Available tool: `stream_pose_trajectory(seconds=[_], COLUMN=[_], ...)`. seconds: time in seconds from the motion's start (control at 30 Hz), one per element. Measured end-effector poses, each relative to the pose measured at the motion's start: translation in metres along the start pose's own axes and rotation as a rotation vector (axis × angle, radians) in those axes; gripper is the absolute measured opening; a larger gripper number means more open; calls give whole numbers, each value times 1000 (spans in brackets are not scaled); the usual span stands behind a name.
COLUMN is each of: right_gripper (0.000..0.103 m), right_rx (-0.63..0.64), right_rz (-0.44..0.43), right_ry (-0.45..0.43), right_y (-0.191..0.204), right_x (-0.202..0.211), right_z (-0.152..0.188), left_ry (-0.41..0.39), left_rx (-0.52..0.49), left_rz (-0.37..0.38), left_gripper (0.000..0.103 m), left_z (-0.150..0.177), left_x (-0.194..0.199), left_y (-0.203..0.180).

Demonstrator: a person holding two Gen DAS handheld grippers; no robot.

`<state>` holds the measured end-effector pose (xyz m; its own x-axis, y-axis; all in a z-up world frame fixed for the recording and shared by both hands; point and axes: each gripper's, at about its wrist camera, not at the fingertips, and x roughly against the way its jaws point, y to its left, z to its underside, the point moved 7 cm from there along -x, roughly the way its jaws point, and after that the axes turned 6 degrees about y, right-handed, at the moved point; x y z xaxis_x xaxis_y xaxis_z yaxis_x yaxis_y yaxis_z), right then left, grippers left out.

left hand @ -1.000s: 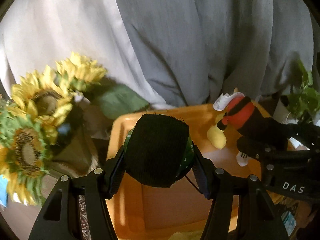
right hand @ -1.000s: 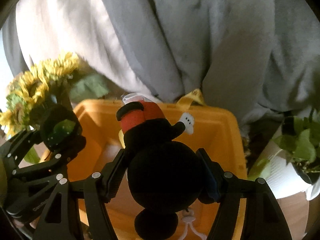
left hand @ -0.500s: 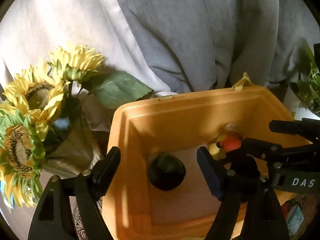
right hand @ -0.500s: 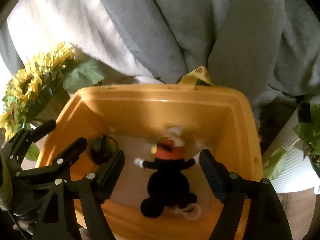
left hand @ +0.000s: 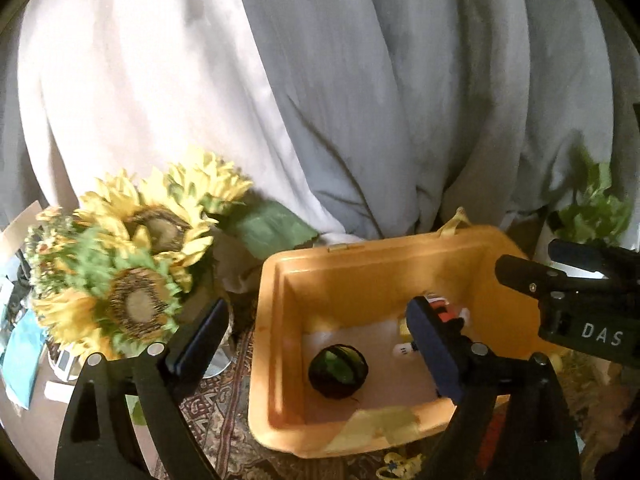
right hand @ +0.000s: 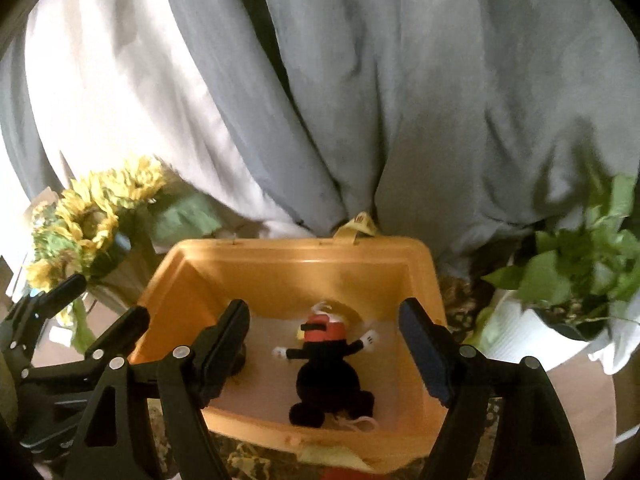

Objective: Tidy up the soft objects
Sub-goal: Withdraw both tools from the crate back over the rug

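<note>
Orange bin (right hand: 420, 264) now holds both toys: the dark ball (left hand: 338, 366) and the black doll (right hand: 330, 364), dropped a moment ago. Left gripper (left hand: 316, 344) and right gripper (right hand: 324, 344) hang above, jaws apart, empty. Two items sorted.

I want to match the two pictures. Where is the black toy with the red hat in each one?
Left wrist: black plush toy sits right of centre, mostly hidden behind the left gripper's right finger.
Right wrist: low centre, lying in full view.
Shared landmark: the orange bin holding it.
</note>
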<state>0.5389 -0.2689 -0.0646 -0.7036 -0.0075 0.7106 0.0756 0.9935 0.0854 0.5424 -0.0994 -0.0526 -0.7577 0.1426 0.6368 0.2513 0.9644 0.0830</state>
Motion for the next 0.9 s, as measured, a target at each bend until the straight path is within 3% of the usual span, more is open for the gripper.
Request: stream_pose_trajectory(seconds=[0.6, 0.9], right_gripper=[78, 78], right_rx=[-9, -42], right_rz=[44, 44], right_ry=[-163, -142], right_y=[31, 41], right_x=[98, 111], right_z=[44, 85], left_ry=[-135, -99], left_rx=[-2, -59], left_rz=[-37, -8], left_gripper=[92, 92], left_z=[31, 64], left_x=[106, 121], left_y=[23, 26])
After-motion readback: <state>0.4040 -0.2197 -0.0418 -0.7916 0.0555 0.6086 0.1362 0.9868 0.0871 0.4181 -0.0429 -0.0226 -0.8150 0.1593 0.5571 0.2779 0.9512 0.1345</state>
